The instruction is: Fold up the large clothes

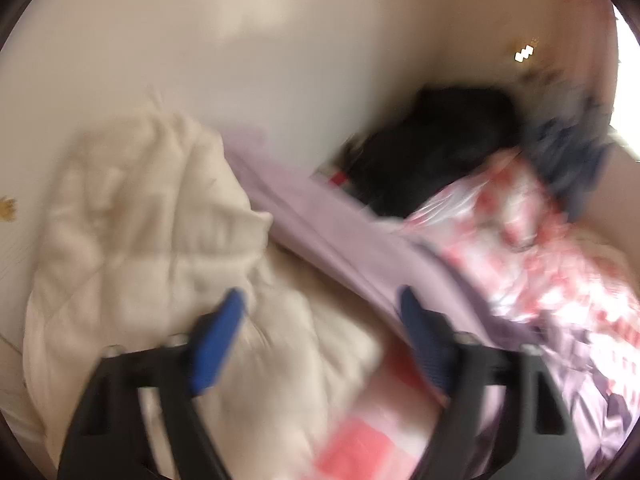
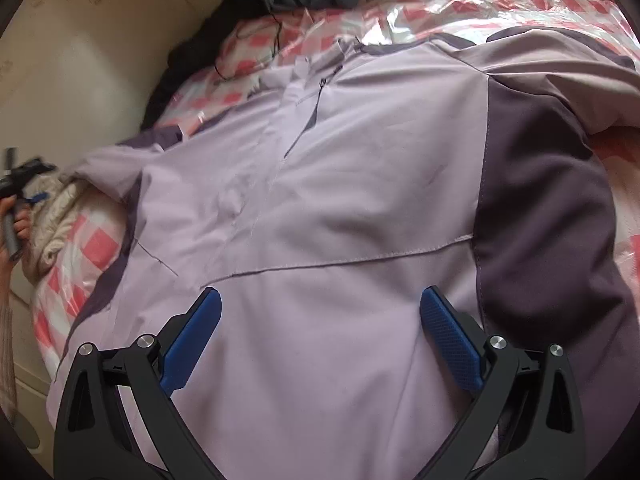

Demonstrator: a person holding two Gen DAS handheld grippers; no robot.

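lilac jacket flat on the bed, both grippers spread

no brand, label or writing is readable in either view. a bed (image 2: 100,248) with a pink-and-white checked cover under clear plastic carries the lilac jacket (image 2: 320,208), spread front up, with dark purple side panels and sleeves. the right gripper (image 2: 320,300) hangs over its lower front, jaws wide apart, nothing between them. a cream quilted garment (image 1: 152,220) lies bunched beside the jacket's edge. the left gripper (image 1: 322,300), blurred, is spread too, over where that garment meets the jacket, pinching nothing.
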